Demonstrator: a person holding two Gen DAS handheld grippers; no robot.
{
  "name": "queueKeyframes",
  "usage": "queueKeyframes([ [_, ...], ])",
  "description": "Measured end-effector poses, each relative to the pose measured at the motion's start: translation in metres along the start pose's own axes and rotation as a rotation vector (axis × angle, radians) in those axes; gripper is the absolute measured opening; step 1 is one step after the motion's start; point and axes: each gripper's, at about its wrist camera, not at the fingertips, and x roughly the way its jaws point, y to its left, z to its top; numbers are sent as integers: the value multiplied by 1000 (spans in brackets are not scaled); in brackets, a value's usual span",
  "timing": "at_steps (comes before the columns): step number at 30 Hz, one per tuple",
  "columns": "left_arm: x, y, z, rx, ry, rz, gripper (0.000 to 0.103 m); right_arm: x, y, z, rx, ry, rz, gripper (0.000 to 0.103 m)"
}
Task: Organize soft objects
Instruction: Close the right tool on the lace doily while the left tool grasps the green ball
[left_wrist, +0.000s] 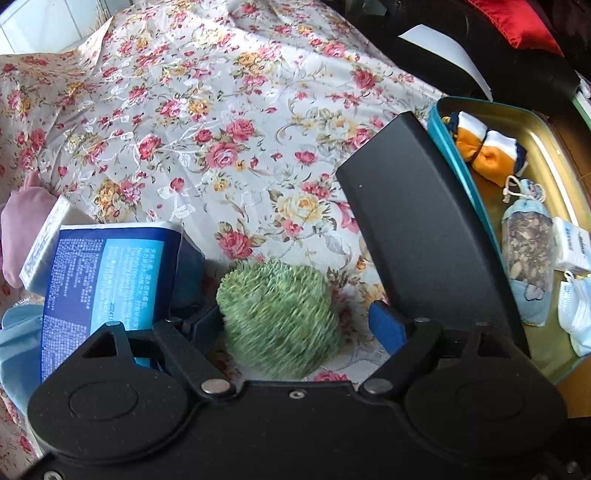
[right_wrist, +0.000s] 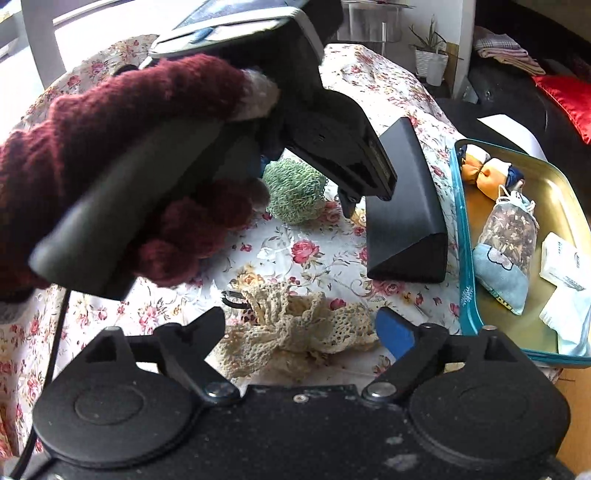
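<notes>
Two sets of jaws are standing wide open and holding nothing, the left gripper (left_wrist: 295, 317) straddling the green fuzzy ball (left_wrist: 279, 319) at lower centre, apparently needing closure before carrying it to the tin tray (left_wrist: 461, 177) at right, while the right gripper (right_wrist: 301, 332) is hovering over the lace cloth (right_wrist: 295, 332).

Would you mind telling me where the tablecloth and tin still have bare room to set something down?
The floral tablecloth lies bare beyond the green pom-pom and left of the black case. The tin has a bare strip along its far wall. It is crowded around the blue packet and the lace cloth.
</notes>
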Motion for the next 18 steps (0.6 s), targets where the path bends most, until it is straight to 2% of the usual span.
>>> queueKeyframes([
  [4, 4, -6, 0, 29, -4, 23, 85, 10, 0, 2, 12, 26, 7, 93],
  [6, 7, -8, 0, 42, 3, 18, 91, 19, -1, 3, 28, 56, 11, 95],
  [9, 12, -14, -1, 69, 4, 37, 93, 34, -3, 4, 52, 116, 15, 96],
  [11, 13, -14, -2, 80, 2, 36, 95, 40, -4, 4, 76, 148, 26, 102],
  [18, 17, -16, 1, 108, 21, 19, 99, 43, 2, -1, 50, 137, 14, 103],
])
